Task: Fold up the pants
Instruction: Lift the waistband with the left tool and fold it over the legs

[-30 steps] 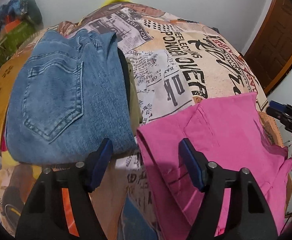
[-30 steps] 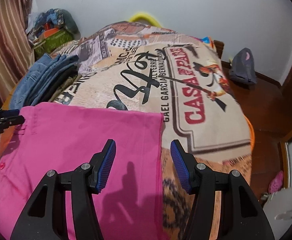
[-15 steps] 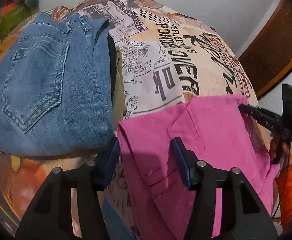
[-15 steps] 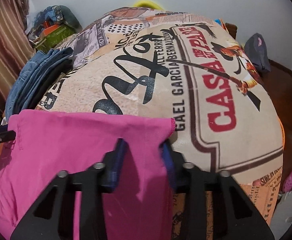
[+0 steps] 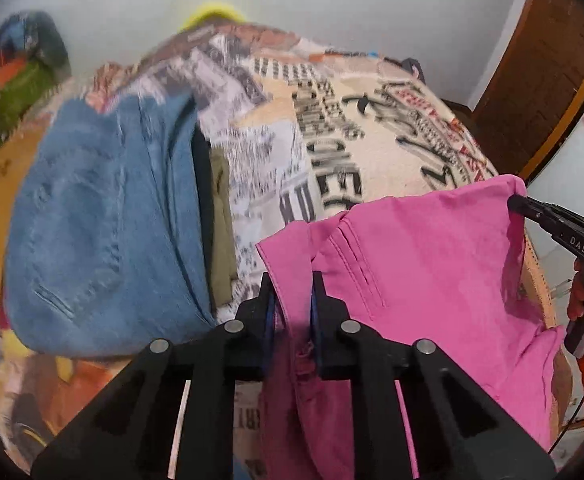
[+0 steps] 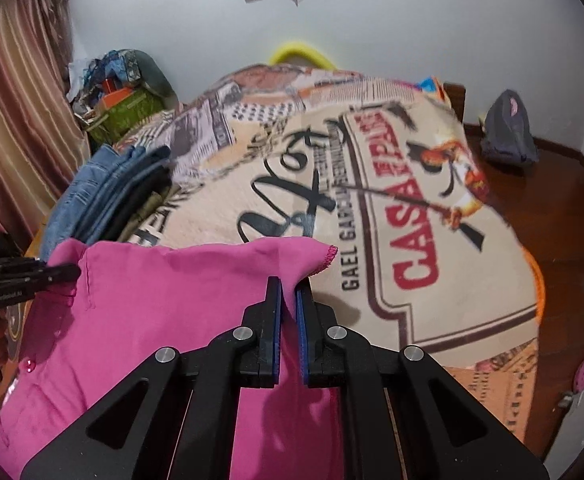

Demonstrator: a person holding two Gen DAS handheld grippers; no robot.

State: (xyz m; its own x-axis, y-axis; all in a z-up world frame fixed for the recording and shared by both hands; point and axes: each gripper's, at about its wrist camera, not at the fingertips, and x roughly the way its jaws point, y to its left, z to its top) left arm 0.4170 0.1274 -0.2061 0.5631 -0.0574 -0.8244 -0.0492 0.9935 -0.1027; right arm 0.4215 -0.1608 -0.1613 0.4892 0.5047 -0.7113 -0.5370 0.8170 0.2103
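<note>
A folded stack of blue denim jeans [image 5: 104,240] over dark and olive garments lies at nine o'clock on the newspaper-print bedspread [image 6: 391,216]. At one o'clock a grey bag [image 6: 507,128] sits on the wooden floor; a striped curtain [image 6: 16,112] hangs at ten.

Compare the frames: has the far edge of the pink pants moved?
Yes. The pink pants edge, pinched by both hand-held grippers, has lifted off the printed blanket, rising toward its lettering.

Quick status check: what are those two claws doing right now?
Left claw shut on pink pants. Right claw shut on same pants, edge lifted. Folded jeans stacked alongside, not in the way.
</note>
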